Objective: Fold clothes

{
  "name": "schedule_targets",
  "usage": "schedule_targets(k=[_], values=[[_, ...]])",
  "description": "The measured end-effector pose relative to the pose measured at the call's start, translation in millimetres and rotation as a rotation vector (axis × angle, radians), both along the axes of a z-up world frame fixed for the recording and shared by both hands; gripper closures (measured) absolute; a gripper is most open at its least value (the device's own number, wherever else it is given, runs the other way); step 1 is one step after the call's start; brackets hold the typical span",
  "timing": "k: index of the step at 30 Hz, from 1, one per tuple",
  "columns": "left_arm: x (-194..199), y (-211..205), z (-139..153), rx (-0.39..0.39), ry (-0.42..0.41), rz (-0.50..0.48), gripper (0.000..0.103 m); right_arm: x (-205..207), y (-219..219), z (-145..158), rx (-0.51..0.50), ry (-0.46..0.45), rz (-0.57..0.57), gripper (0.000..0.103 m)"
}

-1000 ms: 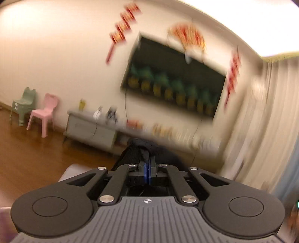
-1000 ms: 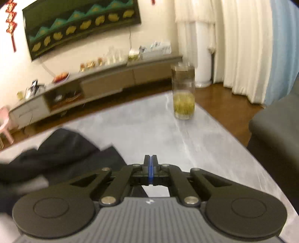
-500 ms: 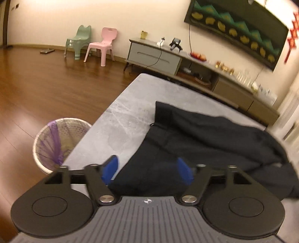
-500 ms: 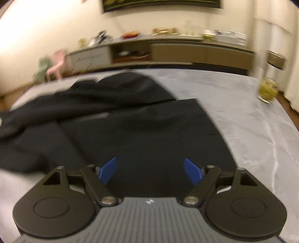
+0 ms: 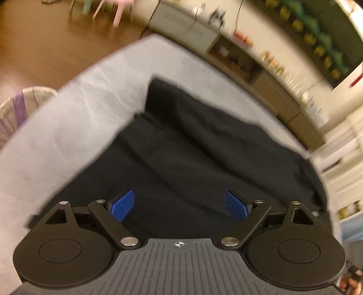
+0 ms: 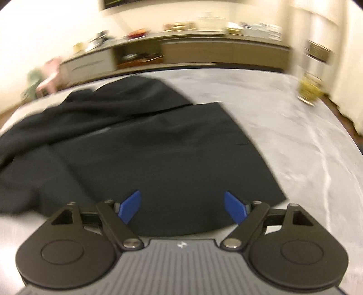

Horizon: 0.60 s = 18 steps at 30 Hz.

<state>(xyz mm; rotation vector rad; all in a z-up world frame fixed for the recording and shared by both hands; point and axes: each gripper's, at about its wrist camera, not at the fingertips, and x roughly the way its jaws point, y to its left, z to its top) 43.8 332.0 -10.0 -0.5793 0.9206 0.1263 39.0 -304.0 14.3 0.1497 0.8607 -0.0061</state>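
A pale grey, marble-veined tabletop point(image 6: 295, 140) carries a black cloth garment point(image 6: 145, 145), which lies loosely spread over the near and left part of the surface in the right wrist view, and over the near and right part in the left wrist view point(image 5: 195, 154). Around it: a glass jar with yellowish contents point(image 6: 309, 89) stands on the tabletop toward the far right corner, well apart from the garment; a low, long TV cabinet of beige and white panels point(image 6: 181, 54) runs along the far wall with small blurred items on top; a dark screen with green and yellow shapes point(image 5: 317, 38) hangs on the wall above it; a small pink plastic chair point(image 5: 118, 11) stands on the brown wooden floor point(image 5: 45, 45); and a mesh waste basket with a purple liner point(image 5: 15, 109) sits on the floor just beside the tabletop's left edge. Nothing lies on the garment or between it and either tool. In the right wrist view the garment has one flat panel with a straight right edge running from near to far, and a bunched, creased part stretching away to the left, so its long axis runs roughly left to right across the tabletop. The left tool point(image 5: 179, 205) hovers over the cloth, its blue-padded jaws spreading wider, with only cloth seen beneath them and nothing pinched. The right tool point(image 6: 182, 206) hangs over the near edge of the flat panel, jaws wide apart and gripping nothing.
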Motion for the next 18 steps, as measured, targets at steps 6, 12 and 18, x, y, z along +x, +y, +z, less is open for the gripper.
schedule_targets(k=[6, 12, 18], values=[[25.3, -19.2, -19.2, 0.019, 0.031, 0.024, 0.013, 3.1, -23.3, -10.2, 0.022, 0.043, -0.126, 0.015], [49.4, -41.1, -21.3, 0.108, -0.012, -0.002, 0.071, 18.7, -19.8, -27.1, -0.102, 0.086, -0.116, 0.052], [62.3, -44.4, -5.9, 0.06, -0.179, -0.013, 0.103, 36.0, -29.0, -28.5, -0.284, 0.075, -0.122, 0.103]])
